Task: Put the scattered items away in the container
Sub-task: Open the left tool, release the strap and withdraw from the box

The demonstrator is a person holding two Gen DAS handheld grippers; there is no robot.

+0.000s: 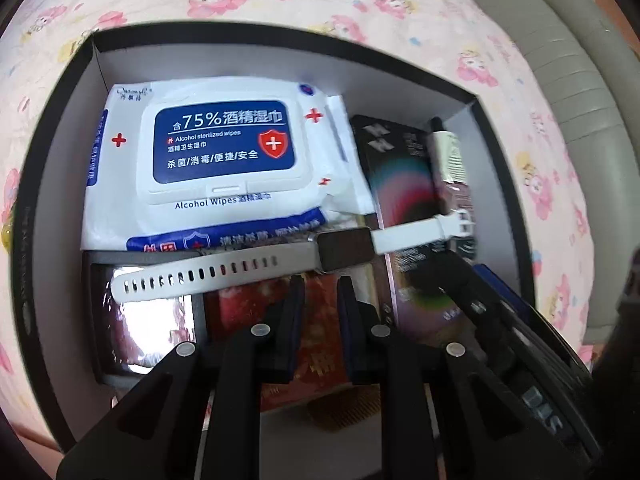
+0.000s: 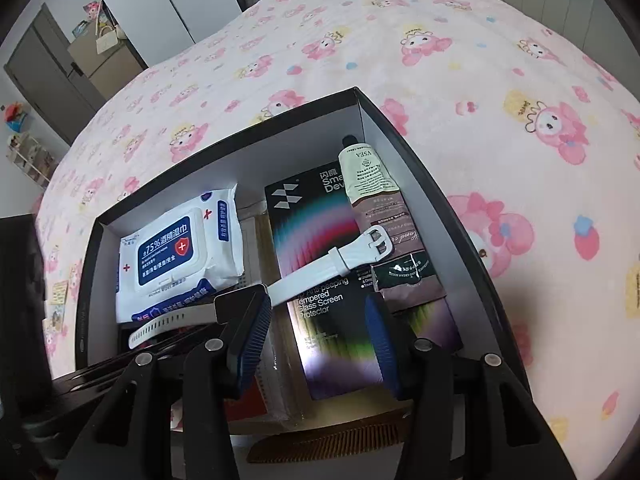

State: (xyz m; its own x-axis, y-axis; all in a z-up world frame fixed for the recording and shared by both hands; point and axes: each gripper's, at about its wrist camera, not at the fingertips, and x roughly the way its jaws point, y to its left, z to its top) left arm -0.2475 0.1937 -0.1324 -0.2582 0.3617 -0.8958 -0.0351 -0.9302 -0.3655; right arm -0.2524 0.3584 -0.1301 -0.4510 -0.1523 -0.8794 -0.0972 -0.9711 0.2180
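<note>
While the watch (image 1: 344, 249) lies draped over the wipes pack (image 1: 224, 160) inside the box (image 1: 280, 42), treat it as light and floppy; take its rigid case. Your left gripper (image 1: 320, 292), at 6 o'clock of it, stands narrowly parted and empty; your right gripper (image 2: 316, 320) gapes wide, empty.

We see a bed with a pink cartoon-print sheet (image 2: 460, 80) filling the frame; a black white-lined cardboard box (image 2: 452, 208) sits on it, lower centre.
</note>
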